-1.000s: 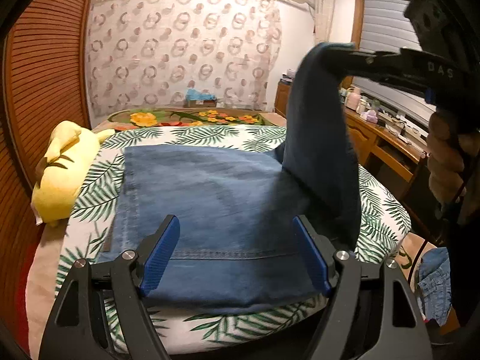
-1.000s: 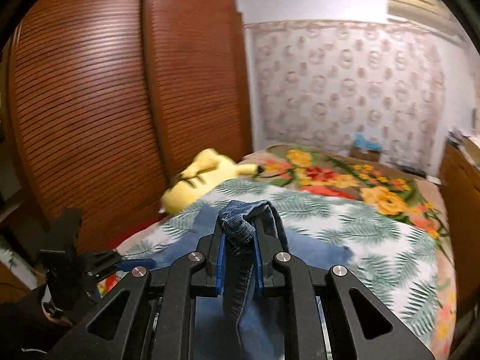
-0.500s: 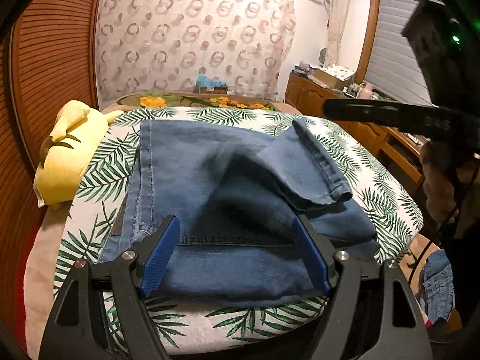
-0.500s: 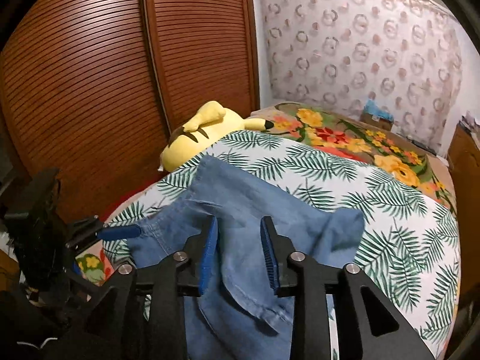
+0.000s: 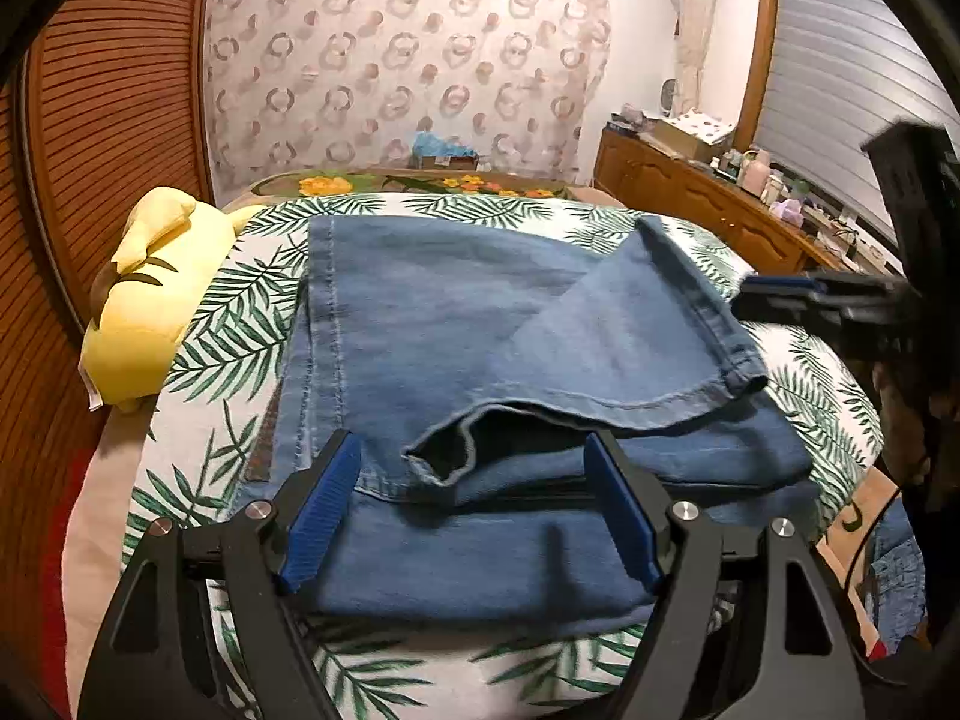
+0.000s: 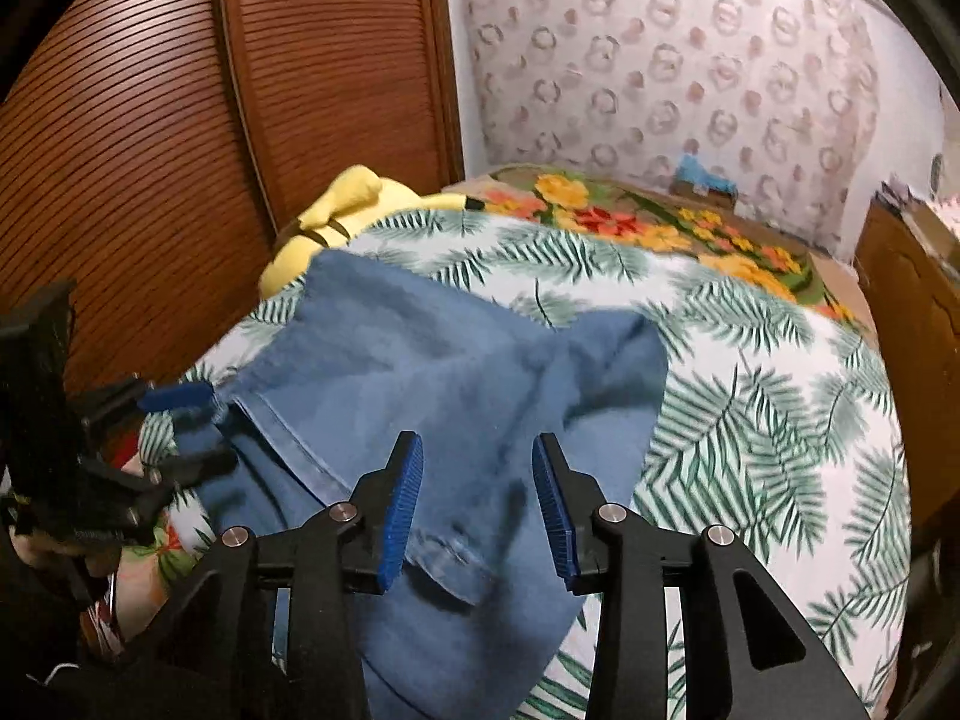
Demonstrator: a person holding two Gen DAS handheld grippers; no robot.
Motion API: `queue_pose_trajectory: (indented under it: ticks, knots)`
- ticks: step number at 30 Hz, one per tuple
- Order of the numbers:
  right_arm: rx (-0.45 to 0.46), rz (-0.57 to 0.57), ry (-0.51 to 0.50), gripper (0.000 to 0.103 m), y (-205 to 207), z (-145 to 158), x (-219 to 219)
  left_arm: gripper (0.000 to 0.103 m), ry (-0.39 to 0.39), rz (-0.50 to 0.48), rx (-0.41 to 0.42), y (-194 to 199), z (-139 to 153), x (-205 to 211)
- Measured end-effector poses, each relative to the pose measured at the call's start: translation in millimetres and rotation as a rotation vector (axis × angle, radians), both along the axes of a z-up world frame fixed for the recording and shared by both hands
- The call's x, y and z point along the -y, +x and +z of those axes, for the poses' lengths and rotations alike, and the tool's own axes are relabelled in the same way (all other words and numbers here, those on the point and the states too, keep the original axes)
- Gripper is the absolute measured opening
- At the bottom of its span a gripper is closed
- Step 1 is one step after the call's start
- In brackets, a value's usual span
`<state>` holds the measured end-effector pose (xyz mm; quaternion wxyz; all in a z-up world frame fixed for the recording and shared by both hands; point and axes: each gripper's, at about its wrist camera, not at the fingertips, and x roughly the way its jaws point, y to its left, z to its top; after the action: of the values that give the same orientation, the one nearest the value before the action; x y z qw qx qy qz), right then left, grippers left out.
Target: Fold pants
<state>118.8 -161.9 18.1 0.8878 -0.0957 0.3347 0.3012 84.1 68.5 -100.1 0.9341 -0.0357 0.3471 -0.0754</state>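
The left gripper (image 5: 474,510) hovers with jaws wide apart over the near edge of the jeans (image 5: 456,330), gripping nothing. The right gripper (image 6: 477,501), also spread and empty, hangs above the folded-over leg. The jeans lie on the palm-print bedspread (image 6: 750,372), a yellow plush toy (image 5: 144,312) at ten o'clock.

**Bed with a leaf-print cover**

The bed (image 5: 198,348) wears a white cover printed with green palm leaves; a flowered spread (image 6: 660,228) shows at its far end. Blue jeans (image 5: 432,312) lie across the middle of the cover, one leg folded back over the rest. A yellow plush toy (image 5: 144,312) rests along the bed's left edge, beside the wooden slatted doors.
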Motion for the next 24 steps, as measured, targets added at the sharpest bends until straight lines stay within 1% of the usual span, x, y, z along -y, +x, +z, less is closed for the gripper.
queue_pose_trajectory:
  ticks: [1, 4, 5, 6, 7, 9, 10, 12, 15, 18, 19, 20, 21, 22, 23, 24]
  knots:
    - [-0.010, -0.003, 0.000, 0.039, -2, -1, 2, 0.078, 0.002, 0.000, 0.002, 2, 0, -2]
    - [-0.044, -0.003, 0.008, 0.039, 1, -7, -3, 0.066, 0.006, -0.020, 0.009, 6, 0, -5]
    - [-0.050, -0.003, 0.009, 0.039, 1, -8, -3, 0.065, 0.004, -0.031, 0.010, 7, 0, -5]
    - [-0.056, -0.005, 0.009, 0.039, 1, -9, -5, 0.061, 0.003, -0.041, 0.014, 7, -1, -6]
    - [-0.062, -0.005, 0.009, 0.039, 4, -11, -5, 0.052, 0.004, -0.052, 0.009, 9, -2, -5]
    - [-0.070, -0.001, 0.009, 0.039, 5, -13, -10, 0.048, 0.016, -0.062, -0.005, 10, -6, -4]
    - [-0.073, 0.001, 0.009, 0.039, 5, -15, -9, 0.045, 0.018, -0.068, -0.007, 10, -7, -3]
    - [-0.084, 0.007, 0.012, 0.039, 8, -18, -13, 0.044, 0.030, -0.069, -0.012, 11, -10, -1]
    - [-0.096, 0.016, 0.012, 0.039, 17, -23, -7, 0.042, 0.019, -0.062, 0.003, 11, -9, -2]
    - [-0.103, 0.041, 0.025, 0.039, 22, -24, -10, 0.035, 0.034, -0.075, 0.020, 11, -7, 1]
    - [-0.100, 0.046, 0.030, 0.032, 22, -22, -10, 0.030, 0.040, -0.078, 0.023, 12, -6, 1]
    - [-0.099, 0.057, 0.033, 0.020, 23, -22, -9, 0.025, 0.044, -0.083, 0.022, 13, -7, 2]
    - [-0.099, 0.065, 0.037, 0.017, 24, -21, -9, 0.023, 0.047, -0.085, 0.018, 15, -8, 1]
    - [-0.091, 0.070, 0.046, 0.009, 23, -21, -6, 0.016, 0.051, -0.082, 0.015, 15, -9, 1]
    - [-0.077, 0.076, 0.057, 0.006, 23, -17, -6, 0.015, 0.052, -0.077, 0.013, 16, -10, 0]
    - [-0.064, 0.077, 0.069, 0.006, 23, -14, -4, 0.013, 0.049, -0.076, 0.017, 15, -10, 0]
